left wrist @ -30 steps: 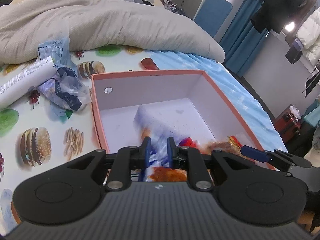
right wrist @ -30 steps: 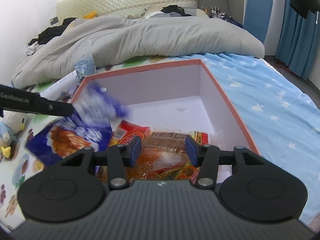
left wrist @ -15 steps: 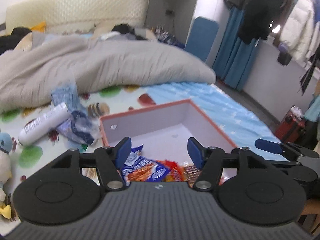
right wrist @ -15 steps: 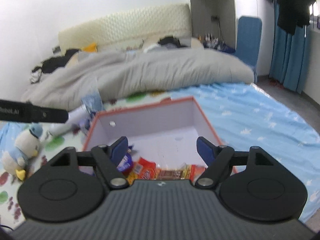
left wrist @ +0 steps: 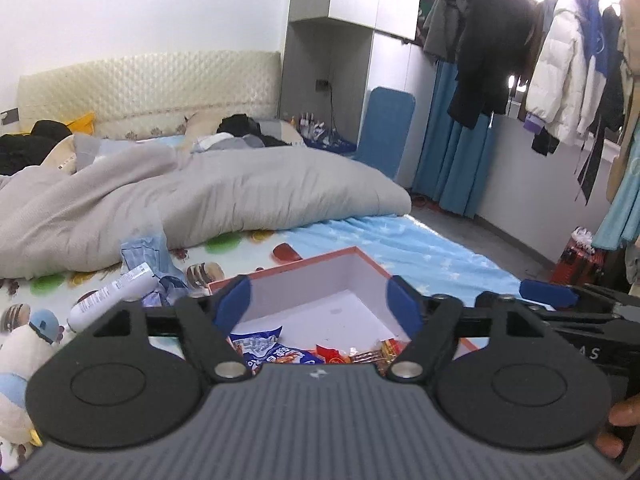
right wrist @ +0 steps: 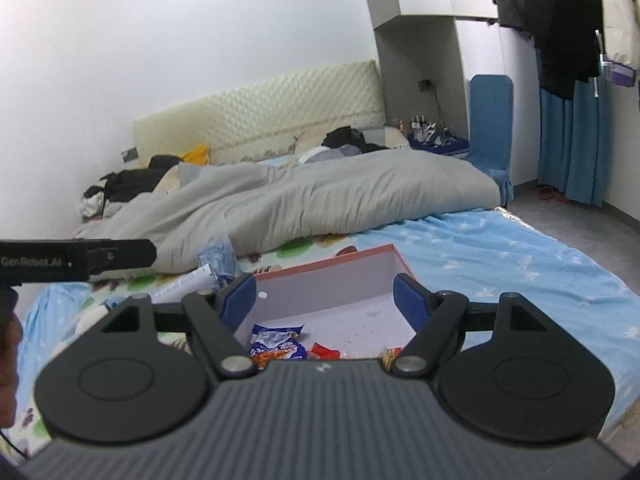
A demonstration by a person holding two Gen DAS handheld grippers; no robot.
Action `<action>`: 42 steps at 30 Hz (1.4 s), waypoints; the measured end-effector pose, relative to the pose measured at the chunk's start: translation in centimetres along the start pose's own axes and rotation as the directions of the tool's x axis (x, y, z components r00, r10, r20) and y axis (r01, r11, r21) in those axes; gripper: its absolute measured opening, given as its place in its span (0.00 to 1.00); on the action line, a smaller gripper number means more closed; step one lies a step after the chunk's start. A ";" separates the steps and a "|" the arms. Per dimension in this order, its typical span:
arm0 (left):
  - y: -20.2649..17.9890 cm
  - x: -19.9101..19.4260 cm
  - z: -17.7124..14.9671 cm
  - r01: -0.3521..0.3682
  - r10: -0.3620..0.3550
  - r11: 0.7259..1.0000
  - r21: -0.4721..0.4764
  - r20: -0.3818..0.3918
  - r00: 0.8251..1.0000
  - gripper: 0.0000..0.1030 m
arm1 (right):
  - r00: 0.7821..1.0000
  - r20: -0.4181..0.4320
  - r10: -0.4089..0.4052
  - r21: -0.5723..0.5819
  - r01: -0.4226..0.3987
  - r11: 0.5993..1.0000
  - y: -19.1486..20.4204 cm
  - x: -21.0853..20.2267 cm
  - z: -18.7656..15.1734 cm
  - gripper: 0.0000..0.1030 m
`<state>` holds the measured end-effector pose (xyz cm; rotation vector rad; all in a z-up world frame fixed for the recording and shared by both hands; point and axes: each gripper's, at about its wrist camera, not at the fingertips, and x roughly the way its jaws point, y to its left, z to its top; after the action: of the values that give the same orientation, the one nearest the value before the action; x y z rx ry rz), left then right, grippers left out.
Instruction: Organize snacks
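A pink-rimmed cardboard box (left wrist: 320, 259) with a white inside lies on the bed; it also shows in the right wrist view (right wrist: 344, 256). Inside lie a blue snack bag (left wrist: 266, 350), also visible in the right wrist view (right wrist: 276, 344), and red and gold packets (left wrist: 352, 354). My left gripper (left wrist: 320, 302) is open and empty, held above the box's near side. My right gripper (right wrist: 326, 298) is open and empty, also raised above the box. The box's near part is hidden behind both gripper bodies.
A grey duvet (left wrist: 200, 204) lies across the bed behind the box. A white tube (left wrist: 114, 294), crumpled blue wrappers (left wrist: 146, 252) and a plush penguin (left wrist: 20, 344) lie left of the box. Clothes hang at the right (left wrist: 520, 40).
My left gripper let go of the blue snack bag, which now lies in the box. Both grippers opened wide and rose up and back from the box.
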<state>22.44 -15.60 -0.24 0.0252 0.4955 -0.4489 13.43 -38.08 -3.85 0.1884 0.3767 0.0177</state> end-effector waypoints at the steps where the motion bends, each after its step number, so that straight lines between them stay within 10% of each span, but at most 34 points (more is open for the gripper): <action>1: -0.1 -0.6 -0.3 0.010 -0.010 1.000 -0.002 0.002 1.000 0.82 | 1.000 0.002 -0.008 -0.006 0.008 1.000 0.1 -0.6 -0.3 0.78; 12: -1.9 -5.6 -4.2 -0.050 0.049 0.998 0.049 0.019 0.999 1.00 | 1.000 -0.009 -0.030 -0.045 0.029 0.999 1.8 -5.1 -3.7 0.78; 32: -1.2 -11.4 -7.2 -0.099 0.098 0.995 -0.025 -0.036 0.995 1.00 | 0.997 -0.058 -0.054 -0.042 0.052 0.998 1.9 -9.0 -5.6 0.80; 36: -1.3 -12.1 -7.2 -0.082 0.081 0.995 -0.053 -0.036 0.996 1.00 | 0.996 -0.046 -0.073 -0.043 0.071 0.997 2.1 -9.6 -5.6 1.00; 42: -2.1 -13.0 -7.6 -0.085 0.083 0.995 -0.054 -0.032 0.996 1.00 | 0.997 -0.024 -0.068 -0.051 0.067 0.996 2.1 -10.5 -4.9 1.00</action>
<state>7.86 -11.15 -0.72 -0.0005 0.5335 -0.3529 1.89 -35.69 -4.11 0.1258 0.4078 -0.0369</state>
